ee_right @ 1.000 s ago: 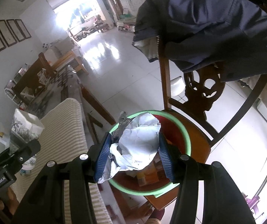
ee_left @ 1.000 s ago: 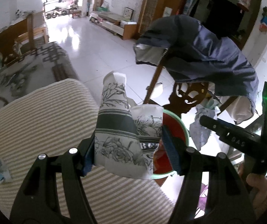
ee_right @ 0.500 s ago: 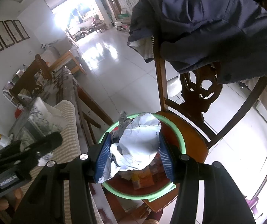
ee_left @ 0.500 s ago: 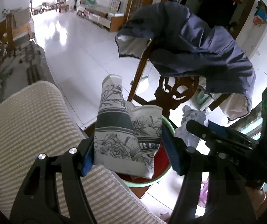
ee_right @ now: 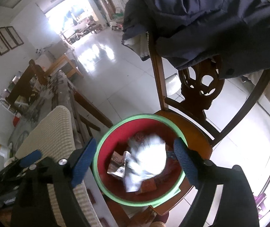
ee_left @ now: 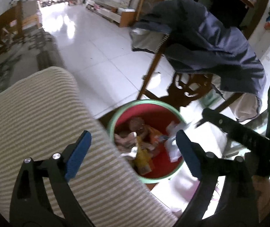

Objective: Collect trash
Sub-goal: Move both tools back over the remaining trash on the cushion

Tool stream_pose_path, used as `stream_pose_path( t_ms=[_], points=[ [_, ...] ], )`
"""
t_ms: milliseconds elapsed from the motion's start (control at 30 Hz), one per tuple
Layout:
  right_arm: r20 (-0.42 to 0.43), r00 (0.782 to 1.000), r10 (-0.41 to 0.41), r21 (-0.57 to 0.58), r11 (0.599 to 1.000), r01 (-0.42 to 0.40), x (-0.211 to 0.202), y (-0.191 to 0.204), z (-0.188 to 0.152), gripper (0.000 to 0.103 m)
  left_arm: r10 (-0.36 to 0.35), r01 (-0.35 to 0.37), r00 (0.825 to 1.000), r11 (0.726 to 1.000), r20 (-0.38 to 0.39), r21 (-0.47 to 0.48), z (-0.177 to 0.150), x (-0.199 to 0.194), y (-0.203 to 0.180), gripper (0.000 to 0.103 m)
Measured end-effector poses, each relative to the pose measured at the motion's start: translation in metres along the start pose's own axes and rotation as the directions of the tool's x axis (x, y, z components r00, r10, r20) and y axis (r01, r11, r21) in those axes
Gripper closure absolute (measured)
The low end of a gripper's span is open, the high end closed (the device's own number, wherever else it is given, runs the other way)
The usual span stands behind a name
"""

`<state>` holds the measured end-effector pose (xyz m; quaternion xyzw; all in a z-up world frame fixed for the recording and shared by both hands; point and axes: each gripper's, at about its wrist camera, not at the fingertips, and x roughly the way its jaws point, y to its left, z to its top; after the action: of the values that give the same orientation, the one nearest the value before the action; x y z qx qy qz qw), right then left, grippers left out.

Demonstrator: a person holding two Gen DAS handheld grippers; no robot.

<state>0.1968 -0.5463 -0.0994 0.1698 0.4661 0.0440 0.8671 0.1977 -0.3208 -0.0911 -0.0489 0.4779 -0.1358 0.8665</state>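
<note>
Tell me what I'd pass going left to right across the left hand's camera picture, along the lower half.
Striped cushion → left blue finger pad → red basin with green rim holding trash → right blue finger pad → the other black gripper.

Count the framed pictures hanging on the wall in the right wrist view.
4. The framed pictures hang side by side in one row on the white wall at the upper left, running from the frame's edge towards the bright doorway. More may be hidden beyond the edge.
</note>
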Motion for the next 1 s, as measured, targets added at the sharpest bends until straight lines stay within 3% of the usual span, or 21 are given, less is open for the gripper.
stream_pose_path(
  t_ms=[233, 467, 867, 1000],
  points=[
    [-0.033, 0.999, 0.021, 0.001, 1.000, -0.021, 0.008, 0.015, -0.006, 0.018, 0.114, -0.109, 0.993, 0.988, 0.039, -0.113, -0.017, -0.035, 0.058, 0.015],
    [-0.058, 0.998, 0.038, -0.024, 0.999, -0.040, 0.014, 0.046, -0.014, 0.018, 0.229, -0.213, 0.973, 0.948, 0.039, -0.237, -0.050, -0.069, 0.124, 0.015],
    [-0.123, 0.990, 0.067, -0.217, 0.972, -0.093, 0.024, 0.159, -0.058, 0.018, 0.296, -0.256, 0.953, 0.896, 0.057, -0.364, -0.098, -0.124, 0.212, 0.015],
    [-0.188, 0.978, 0.091, -0.319, 0.936, -0.148, 0.033, 0.222, -0.083, 0.016, 0.318, -0.268, 0.946, 0.880, 0.066, -0.392, -0.116, -0.149, 0.244, 0.015]
  ],
)
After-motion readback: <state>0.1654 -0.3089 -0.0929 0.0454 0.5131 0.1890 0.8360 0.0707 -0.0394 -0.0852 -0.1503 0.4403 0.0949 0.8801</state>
